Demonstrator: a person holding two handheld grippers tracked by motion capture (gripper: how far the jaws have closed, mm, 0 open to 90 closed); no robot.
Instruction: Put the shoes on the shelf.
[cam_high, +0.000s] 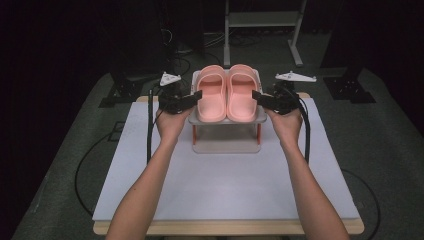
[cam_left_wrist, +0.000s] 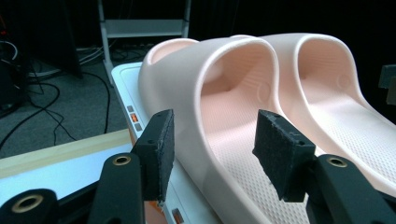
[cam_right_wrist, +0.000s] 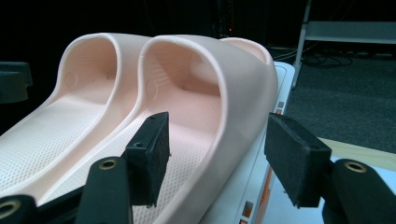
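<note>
Two pink slippers (cam_high: 226, 93) are sitting side by side on one small white rack (cam_high: 226, 142) on the bench (cam_high: 225, 185). The left claw (cam_high: 196, 95) and right claw (cam_high: 257, 95) are each spreading wide, straddling a slipper's outer wall.

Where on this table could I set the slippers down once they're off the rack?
The white mat is bare in front of the shoe rack, between the forearms, and at both side edges. The back middle is crowded: rack, pink slippers, left tongs and right tongs.

Pink slippers (cam_high: 226, 92) on white rack (cam_high: 226, 131); claws flank both sides.
</note>
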